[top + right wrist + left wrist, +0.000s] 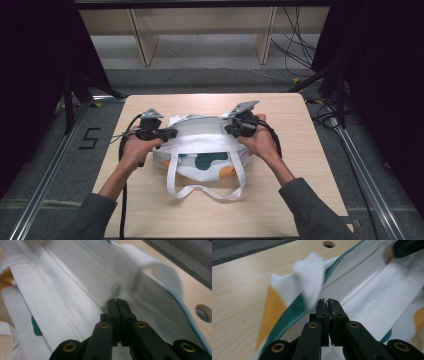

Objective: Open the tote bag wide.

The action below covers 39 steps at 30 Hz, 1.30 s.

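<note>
Pinching the tote bag [205,150] at mid-table, we clamp its limp upper hem with left gripper [327,302] and right gripper [117,301]; light, floppy cloth, we judge; best gripped at stitched edges.

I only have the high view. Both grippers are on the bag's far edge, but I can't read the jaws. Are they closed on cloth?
Observer: Left gripper: jaws shut, a thin fold of the white bag pinched between the tips.
Operator: And the right?
Observer: Right gripper is shut too, its tips pressed into the bag's white fabric.
Operator: Anything on the cloth I can't see from above?
Observer: A green band with an orange patch runs along the lifted edge beside the left gripper.
Operator: Table detail near the right side?
Observer: A round hole in the tabletop, just past the bag's edge.
</note>
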Tool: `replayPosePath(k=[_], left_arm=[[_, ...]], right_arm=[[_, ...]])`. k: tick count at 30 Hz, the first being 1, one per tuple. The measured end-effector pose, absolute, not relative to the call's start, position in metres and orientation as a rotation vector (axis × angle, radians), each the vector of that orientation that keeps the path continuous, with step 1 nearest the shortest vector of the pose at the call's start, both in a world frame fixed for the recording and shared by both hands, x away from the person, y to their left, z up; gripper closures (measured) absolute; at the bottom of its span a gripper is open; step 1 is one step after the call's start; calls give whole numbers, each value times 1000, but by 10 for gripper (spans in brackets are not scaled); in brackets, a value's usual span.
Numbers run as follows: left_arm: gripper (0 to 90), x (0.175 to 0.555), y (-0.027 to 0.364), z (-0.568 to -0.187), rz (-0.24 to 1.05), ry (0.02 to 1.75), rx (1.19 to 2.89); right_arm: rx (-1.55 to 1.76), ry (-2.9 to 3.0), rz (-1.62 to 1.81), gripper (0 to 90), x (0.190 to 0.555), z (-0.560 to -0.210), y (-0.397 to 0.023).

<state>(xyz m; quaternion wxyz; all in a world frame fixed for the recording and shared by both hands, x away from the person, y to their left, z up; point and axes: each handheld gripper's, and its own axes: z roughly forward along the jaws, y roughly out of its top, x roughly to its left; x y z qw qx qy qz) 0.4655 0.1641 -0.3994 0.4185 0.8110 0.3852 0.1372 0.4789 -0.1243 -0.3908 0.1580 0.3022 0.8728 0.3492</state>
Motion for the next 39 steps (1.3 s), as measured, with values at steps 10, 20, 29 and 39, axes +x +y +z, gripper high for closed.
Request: replayPosePath(k=[10,20,29,39], left_arm=[[893,534,137,-419,281,1153,2088],[883,523,150,-415,297,1135,2034],[866,466,145,-428,205,927,2178],[896,405,149,-467,164,738,2375]], right_arm=[[699,2822,826,900,431,-436,-112],[707,2777,916,895,417,-437,-113],[668,2627,878,900,473,-399,-81],[996,2523,602,900,573,-438,-76]])
